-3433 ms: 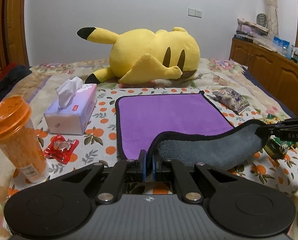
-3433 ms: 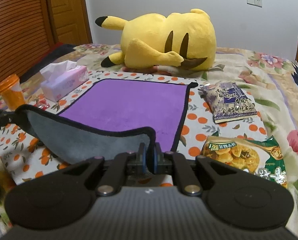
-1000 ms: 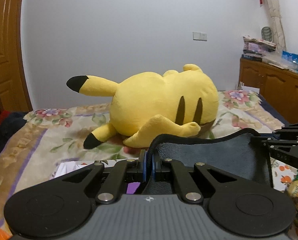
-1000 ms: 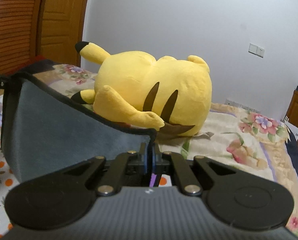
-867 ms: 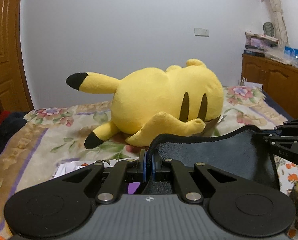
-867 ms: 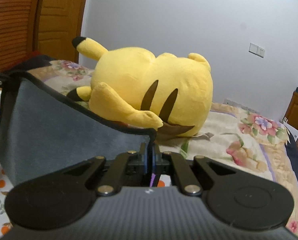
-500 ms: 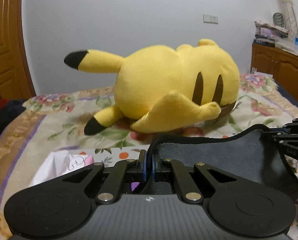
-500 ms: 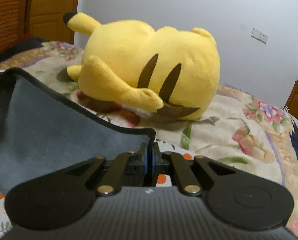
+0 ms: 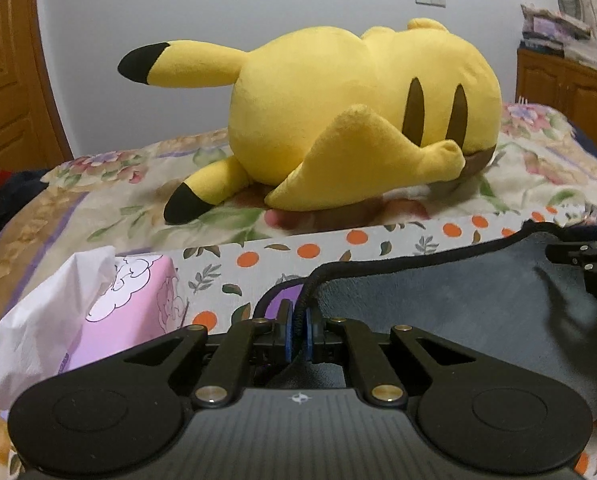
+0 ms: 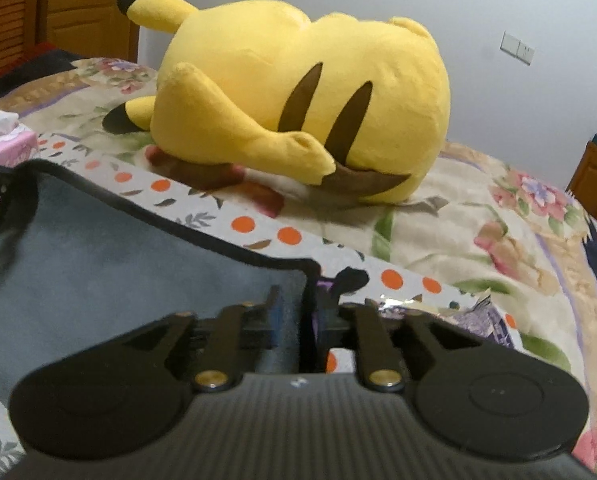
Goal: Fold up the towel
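The towel (image 9: 478, 304) is purple on one face and grey on the other, with a black edge. Its grey side faces up, folded over toward the far edge of the orange-dotted cloth (image 9: 338, 244). My left gripper (image 9: 297, 336) is shut on the towel's left corner. My right gripper (image 10: 298, 312) has its jaws parted a little around the right corner of the towel (image 10: 118, 264); the view is blurred. A sliver of purple shows under each held corner. The right gripper's tip also shows at the left wrist view's right edge (image 9: 578, 256).
A big yellow plush toy (image 9: 350, 120) lies just beyond the cloth's far edge. A pink tissue box (image 9: 110, 320) stands at the left. A snack packet (image 10: 478, 320) lies at the right. A wooden cabinet (image 9: 566, 84) stands at the far right.
Both grippers have carried the towel's near edge up, forward and down toward the far edge, close to the plush toy. The right jaws have parted slightly.
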`<state>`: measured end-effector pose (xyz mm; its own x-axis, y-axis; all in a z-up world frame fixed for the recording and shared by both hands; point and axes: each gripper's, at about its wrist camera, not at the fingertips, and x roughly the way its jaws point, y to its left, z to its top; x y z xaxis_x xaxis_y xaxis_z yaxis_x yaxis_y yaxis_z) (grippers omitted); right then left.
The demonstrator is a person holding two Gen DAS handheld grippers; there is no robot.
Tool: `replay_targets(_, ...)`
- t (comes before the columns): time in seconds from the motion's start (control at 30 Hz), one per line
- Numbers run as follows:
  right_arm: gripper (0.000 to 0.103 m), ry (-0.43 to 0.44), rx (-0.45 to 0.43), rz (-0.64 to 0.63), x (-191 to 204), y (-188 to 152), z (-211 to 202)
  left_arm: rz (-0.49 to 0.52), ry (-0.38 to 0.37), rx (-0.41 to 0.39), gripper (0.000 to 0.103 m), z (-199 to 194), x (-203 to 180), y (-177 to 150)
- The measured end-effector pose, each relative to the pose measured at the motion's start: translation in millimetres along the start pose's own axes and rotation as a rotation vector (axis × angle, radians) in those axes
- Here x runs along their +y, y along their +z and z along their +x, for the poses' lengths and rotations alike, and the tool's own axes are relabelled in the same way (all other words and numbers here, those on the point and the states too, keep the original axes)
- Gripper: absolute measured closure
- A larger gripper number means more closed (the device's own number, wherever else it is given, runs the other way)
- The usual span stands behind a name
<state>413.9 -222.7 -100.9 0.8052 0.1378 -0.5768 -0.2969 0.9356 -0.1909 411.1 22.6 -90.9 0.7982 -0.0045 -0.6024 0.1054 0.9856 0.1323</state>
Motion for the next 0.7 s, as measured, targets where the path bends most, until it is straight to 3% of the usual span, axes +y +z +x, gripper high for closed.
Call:
replay_targets(0.03,0.051,-0.001,-0.005,0.006,-1,0,-1,0.005,-0.002,0.006,0.089,1,-1,0)
replay_targets(0.17,0.05,0.012,-0.033,0.034,-1,1,-9,0.0,-0.008,0.004,0.067,-2,-1,0)
replay_targets(0.33,0.05,0.048,-0.037,0.027,12,-8,-20,-0.02,-0.002,0.006,0.053,-7,1,-6)
replay_targets(0.7,0.05,0.102,0.002,0.063,30,-42,-41,-0.023,-0.04,0.044,0.049,-29,-3,-33)
